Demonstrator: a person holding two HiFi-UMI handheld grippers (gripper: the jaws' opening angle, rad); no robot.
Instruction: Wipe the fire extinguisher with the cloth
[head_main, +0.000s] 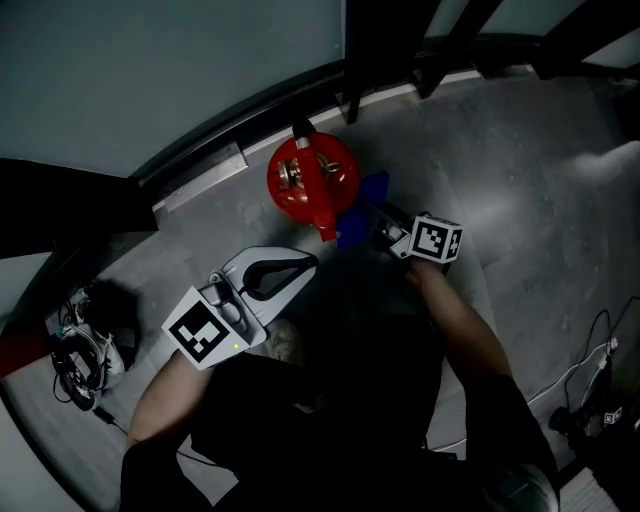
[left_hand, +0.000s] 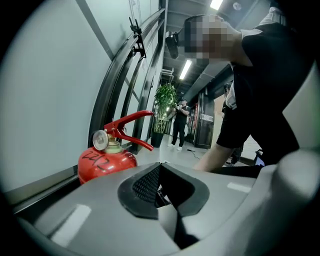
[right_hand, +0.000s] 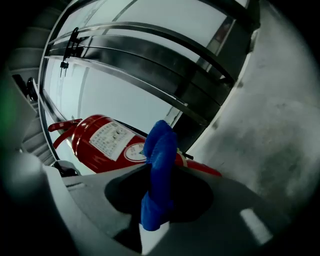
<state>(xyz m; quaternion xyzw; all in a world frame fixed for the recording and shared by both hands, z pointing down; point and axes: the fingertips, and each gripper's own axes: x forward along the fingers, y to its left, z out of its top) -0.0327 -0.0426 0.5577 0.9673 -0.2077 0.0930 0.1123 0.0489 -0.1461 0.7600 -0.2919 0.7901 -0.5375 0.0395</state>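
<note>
- Extinguisher (head_main: 312, 180): a red cylinder with a glossy painted shell, standing upright on the grey floor (head_main: 520, 200) at the foot of the curved wall (head_main: 150, 70). I see it from the top in the head view.
- The red squeeze handle (left_hand: 131, 124) sits on top, with a round pressure gauge (left_hand: 100, 140) with a metal rim below it on a pale neck.
- Writing: there is a black marker scrawl on the shoulder in the left gripper view, and I cannot read it with confidence.
- The right gripper view shows a white rectangular label (right_hand: 111, 139) on the body and beside it a round sticker with a red ring (right_hand: 134, 152). The print on both is too small to read.
- Cloth (right_hand: 161, 145): bright blue, soft and bunched into a narrow upright fold.
- Right gripper (right_hand: 159, 200): the jaws are clamped on the lower part of the cloth.
- In the head view the cloth (head_main: 352, 228) lies at the extinguisher's right flank. I cannot confirm contact.
- Left gripper (left_hand: 162, 186): the jaws are together with nothing between them. Black ribbed pads show inside pale grey fingers. It hangs just short of the extinguisher, pointing at it.
- The floor is matte and mottled like concrete, and a dark rail runs along the wall base.
- Cables (head_main: 85, 350) lie on the floor at far left.
- Down the corridor in the left gripper view there is a potted plant (left_hand: 165, 102) and a standing person (left_hand: 179, 122).
</note>
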